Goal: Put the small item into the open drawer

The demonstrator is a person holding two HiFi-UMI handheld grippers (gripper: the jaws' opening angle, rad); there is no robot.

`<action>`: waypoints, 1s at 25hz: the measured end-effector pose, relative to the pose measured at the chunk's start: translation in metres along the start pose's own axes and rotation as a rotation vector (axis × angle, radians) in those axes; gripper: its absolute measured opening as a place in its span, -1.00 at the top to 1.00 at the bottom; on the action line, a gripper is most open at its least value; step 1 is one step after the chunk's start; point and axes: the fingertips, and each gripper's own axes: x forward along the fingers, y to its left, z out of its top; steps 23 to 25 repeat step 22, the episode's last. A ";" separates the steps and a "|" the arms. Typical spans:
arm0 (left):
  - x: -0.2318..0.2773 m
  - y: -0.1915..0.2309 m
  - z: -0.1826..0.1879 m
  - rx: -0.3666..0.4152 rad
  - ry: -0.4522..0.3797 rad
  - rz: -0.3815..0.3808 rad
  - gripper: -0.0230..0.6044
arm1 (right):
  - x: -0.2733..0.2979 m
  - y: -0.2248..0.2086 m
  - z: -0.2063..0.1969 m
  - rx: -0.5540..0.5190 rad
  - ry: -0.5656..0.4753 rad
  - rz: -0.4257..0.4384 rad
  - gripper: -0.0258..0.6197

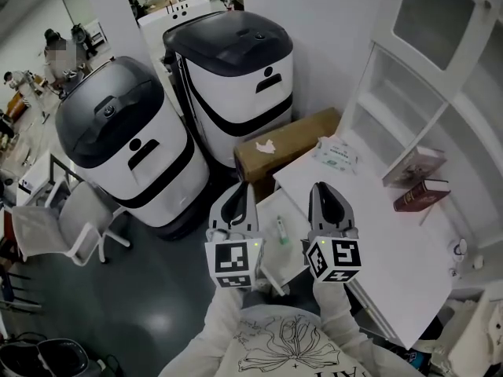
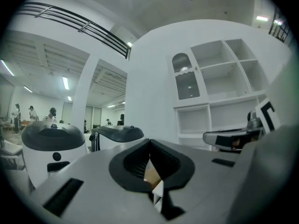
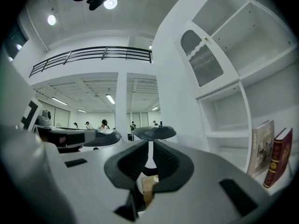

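The small green tube [image 1: 281, 230] lies on a low white ledge [image 1: 271, 210] beside the white desk [image 1: 393, 250] (drawer or not, I can't tell). Its long axis runs away from the person. It sits between the left gripper [image 1: 240, 193] and the right gripper [image 1: 322, 191], both closed on nothing.

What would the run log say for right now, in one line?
left gripper: shut, empty | right gripper: shut, empty | small green item: lying untouched, seen between them in head view
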 end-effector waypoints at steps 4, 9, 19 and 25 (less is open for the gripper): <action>-0.003 0.000 -0.002 -0.007 0.003 0.007 0.91 | -0.002 0.002 0.000 -0.002 -0.001 0.006 0.83; -0.006 -0.001 0.000 -0.006 -0.002 0.009 0.91 | -0.003 0.003 -0.002 -0.001 0.004 0.011 0.83; -0.005 0.003 0.000 -0.005 -0.004 0.011 0.91 | 0.001 0.007 -0.004 0.001 0.010 0.016 0.83; -0.005 0.004 -0.001 -0.007 -0.005 0.009 0.91 | 0.003 0.009 -0.005 -0.002 0.009 0.020 0.83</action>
